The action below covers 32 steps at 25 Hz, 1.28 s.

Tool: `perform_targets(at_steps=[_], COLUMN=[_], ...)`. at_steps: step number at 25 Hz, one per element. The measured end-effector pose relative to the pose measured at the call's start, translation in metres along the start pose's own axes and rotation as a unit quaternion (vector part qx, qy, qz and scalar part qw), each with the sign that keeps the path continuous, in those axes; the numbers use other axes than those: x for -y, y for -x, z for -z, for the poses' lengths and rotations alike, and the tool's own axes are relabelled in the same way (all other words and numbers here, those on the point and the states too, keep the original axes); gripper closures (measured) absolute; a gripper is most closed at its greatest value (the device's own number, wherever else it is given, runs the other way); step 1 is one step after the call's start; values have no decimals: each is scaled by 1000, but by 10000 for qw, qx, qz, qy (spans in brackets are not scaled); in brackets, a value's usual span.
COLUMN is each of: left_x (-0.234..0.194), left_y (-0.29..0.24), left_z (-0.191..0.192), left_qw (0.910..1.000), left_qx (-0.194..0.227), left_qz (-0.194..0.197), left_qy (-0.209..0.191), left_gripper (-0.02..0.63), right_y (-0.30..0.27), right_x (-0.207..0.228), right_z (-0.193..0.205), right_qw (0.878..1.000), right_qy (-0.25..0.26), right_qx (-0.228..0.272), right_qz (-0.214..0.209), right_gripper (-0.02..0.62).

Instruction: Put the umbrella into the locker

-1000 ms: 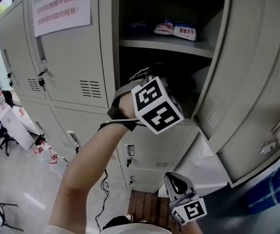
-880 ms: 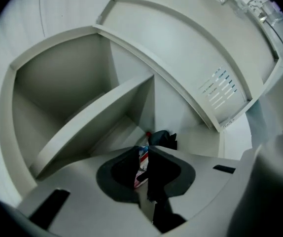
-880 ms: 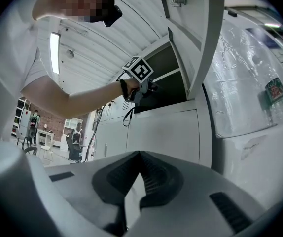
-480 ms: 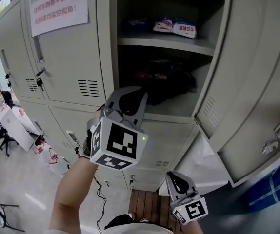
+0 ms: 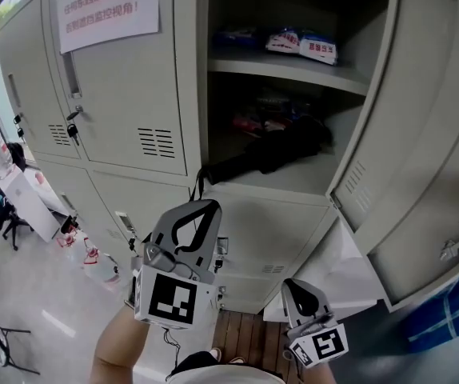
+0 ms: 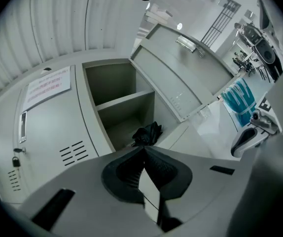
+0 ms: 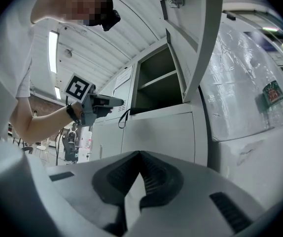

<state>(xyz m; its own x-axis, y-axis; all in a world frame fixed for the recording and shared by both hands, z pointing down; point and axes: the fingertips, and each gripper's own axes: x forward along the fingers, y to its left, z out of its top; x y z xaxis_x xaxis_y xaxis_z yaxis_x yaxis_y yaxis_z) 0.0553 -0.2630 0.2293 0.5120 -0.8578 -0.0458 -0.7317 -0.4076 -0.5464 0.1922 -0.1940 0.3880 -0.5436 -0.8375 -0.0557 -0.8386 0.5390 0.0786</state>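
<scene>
The black folded umbrella lies on the floor of the open locker's lower compartment, and its strap loop hangs over the front edge. My left gripper is out in front of the locker and below that edge, pointing at it, shut with nothing in its jaws. In the left gripper view the closed tips sit just under the umbrella. My right gripper hangs low at the bottom, shut and empty; its own view shows the tips together and the left gripper near the strap.
The locker door stands swung open on the right. Packets lie on the upper shelf. Closed lockers to the left carry a paper notice and a key in a lock. A plastic-wrapped white object stands low right.
My left gripper has drawn back out of the lower compartment and sunk in front of the locker, its jaws now closed. The umbrella stays inside. The right gripper has kept still.
</scene>
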Motion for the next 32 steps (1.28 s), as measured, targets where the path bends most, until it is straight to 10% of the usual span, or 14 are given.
perform_targets(at_steps=[18, 32], left_x=[17, 58], left_y=[78, 111], left_z=[119, 168], left_qw=[9829, 9714], left_qx=[-707, -1218], left_qz=[-509, -444], left_qy=[1620, 1989], left_gripper=[583, 583], right_y=[22, 43], right_x=[17, 24], right_z=[-2, 1], right_qw=[9988, 9974], right_qy=[0, 27], right_qx=[-38, -143], right_qz=[497, 712], right_gripper=[580, 580])
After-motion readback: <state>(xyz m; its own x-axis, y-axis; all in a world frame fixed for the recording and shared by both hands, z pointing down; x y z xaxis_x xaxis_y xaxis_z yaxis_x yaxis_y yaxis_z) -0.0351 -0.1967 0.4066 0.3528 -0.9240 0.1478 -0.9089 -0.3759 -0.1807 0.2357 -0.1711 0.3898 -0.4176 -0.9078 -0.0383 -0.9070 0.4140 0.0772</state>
